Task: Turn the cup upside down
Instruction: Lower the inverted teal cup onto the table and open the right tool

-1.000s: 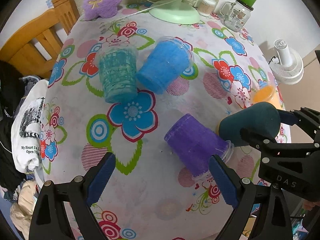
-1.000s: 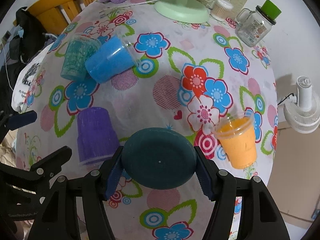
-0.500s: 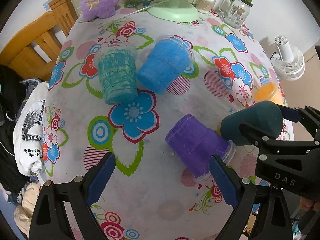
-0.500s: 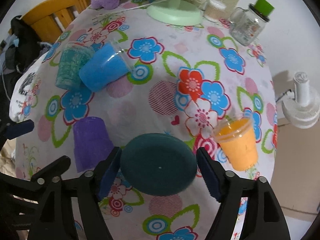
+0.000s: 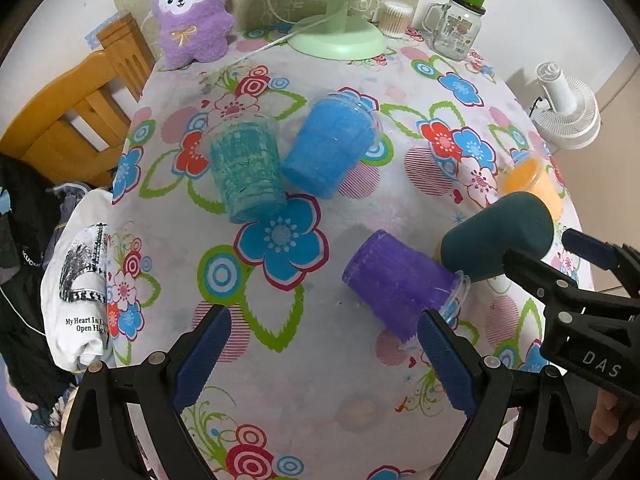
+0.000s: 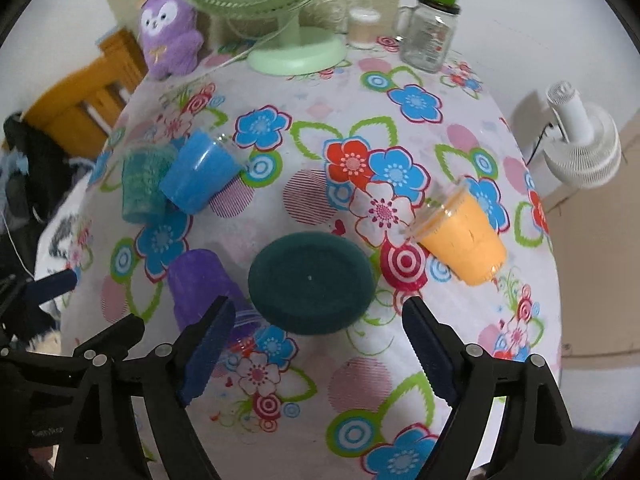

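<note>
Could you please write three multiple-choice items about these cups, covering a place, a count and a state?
1. Which cup stands nearest the dark teal cup?
A. orange cup
B. purple cup
C. blue cup

2. How many cups are on the table?
A. three
B. four
C. five

3. How is the right gripper?
A. open, holding nothing
B. shut on the dark teal cup
C. shut on the orange cup

Answers:
1 B: the purple cup sits right beside the dark teal cup.
2 C: those two, the blue cup, the green patterned cup and the orange cup stand on the table.
3 A: the right gripper has its fingers spread wide, clear of the dark teal cup.
</note>
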A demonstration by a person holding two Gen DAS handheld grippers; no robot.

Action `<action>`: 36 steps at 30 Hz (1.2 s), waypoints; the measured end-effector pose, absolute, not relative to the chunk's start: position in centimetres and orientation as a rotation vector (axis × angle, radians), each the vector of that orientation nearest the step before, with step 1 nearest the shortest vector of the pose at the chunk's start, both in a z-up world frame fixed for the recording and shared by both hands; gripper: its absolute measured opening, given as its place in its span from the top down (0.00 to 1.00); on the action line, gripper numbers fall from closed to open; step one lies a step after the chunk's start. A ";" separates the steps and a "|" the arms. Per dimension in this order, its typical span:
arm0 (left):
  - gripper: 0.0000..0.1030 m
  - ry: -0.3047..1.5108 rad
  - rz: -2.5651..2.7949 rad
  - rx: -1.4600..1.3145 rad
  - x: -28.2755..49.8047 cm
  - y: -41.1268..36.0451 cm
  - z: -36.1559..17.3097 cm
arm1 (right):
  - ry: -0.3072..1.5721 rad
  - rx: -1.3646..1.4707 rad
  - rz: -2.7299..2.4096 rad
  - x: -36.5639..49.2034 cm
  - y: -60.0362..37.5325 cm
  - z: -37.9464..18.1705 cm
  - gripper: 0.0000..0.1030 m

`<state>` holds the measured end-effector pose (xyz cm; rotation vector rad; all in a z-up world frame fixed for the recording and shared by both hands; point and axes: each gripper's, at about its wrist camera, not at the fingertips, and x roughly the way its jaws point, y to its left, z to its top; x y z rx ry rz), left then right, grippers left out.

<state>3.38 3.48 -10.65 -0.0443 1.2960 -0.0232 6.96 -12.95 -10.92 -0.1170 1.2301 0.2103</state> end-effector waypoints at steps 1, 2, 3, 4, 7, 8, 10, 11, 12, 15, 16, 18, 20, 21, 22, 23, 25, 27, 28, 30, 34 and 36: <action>0.07 1.295 -0.026 -0.040 3.3 3.4 -10.5 | 1.225 -0.104 0.209 6.8 -13.1 -10.9 0.15; 0.07 1.292 -0.026 -0.034 3.1 3.3 -10.3 | 1.220 -0.090 0.204 6.5 -13.4 -10.8 0.15; 0.07 1.289 -0.024 -0.029 3.0 3.2 -10.1 | 1.213 -0.074 0.200 6.3 -13.7 -10.6 0.15; 0.07 1.284 -0.021 -0.026 2.9 3.1 -9.8 | 1.207 -0.062 0.199 6.1 -14.0 -10.5 0.15; 0.06 1.272 -0.016 -0.036 2.5 2.8 -9.1 | 1.191 -0.037 0.204 5.6 -14.7 -10.1 0.15; 0.06 1.266 -0.011 -0.038 2.3 2.6 -8.8 | 1.183 -0.037 0.207 5.5 -14.9 -9.8 0.15; 0.06 1.259 0.008 -0.041 2.0 2.4 -8.2 | 1.166 -0.043 0.207 5.3 -15.3 -9.3 0.15; 0.05 1.257 0.015 -0.050 1.8 2.3 -7.8 | 1.160 -0.044 0.210 5.2 -15.5 -9.1 0.15; 0.05 1.251 0.011 -0.063 1.5 2.2 -7.4 | 1.154 -0.044 0.214 5.1 -15.7 -8.7 0.15; 0.05 1.240 0.018 -0.063 0.9 1.6 -6.3 | 1.119 -0.043 0.230 4.5 -16.3 -7.1 0.15; 0.05 1.231 0.026 -0.057 0.7 1.4 -5.8 | 1.116 -0.049 0.229 4.4 -16.3 -6.8 0.15; 0.04 1.211 0.041 -0.061 0.3 1.0 -4.7 | 1.103 -0.070 0.220 4.0 -16.6 -5.6 0.15; 0.03 1.198 0.048 -0.073 0.0 0.7 -3.7 | 1.094 -0.091 0.222 3.6 -17.0 -4.6 0.15; 0.03 1.191 0.052 -0.078 -0.1 0.5 -3.2 | 1.089 -0.100 0.221 3.4 -17.1 -4.1 0.15; 0.03 1.183 0.055 -0.081 -0.2 0.3 -2.8 | 1.081 -0.107 0.222 3.2 -17.3 -3.5 0.15; 0.03 1.174 0.056 -0.085 -0.3 0.1 -2.3 | 1.075 -0.109 0.222 3.0 -17.5 -3.1 0.15; 0.03 1.158 0.059 -0.090 -0.4 -0.4 -1.5 | 1.064 -0.105 0.227 2.7 -17.9 -2.2 0.15; 0.03 1.137 0.061 -0.095 -0.6 -0.9 -0.6 | 1.052 -0.097 0.232 2.6 -18.4 -1.2 0.14; 0.03 1.125 0.062 -0.097 -0.7 -1.2 -0.2 | 1.044 -0.095 0.234 2.5 -18.5 -0.9 0.14; 0.02 1.107 0.062 -0.100 -0.9 -1.6 0.5 | 1.024 -0.098 0.233 2.4 -18.9 0.0 0.13; 0.00 1.071 0.077 -0.124 -1.4 -2.0 1.7 | 0.975 -0.125 0.220 2.0 -19.3 1.8 0.08; 0.00 1.060 0.083 -0.139 -1.5 -2.1 2.1 | 0.941 -0.137 0.216 1.7 -19.5 2.6 0.06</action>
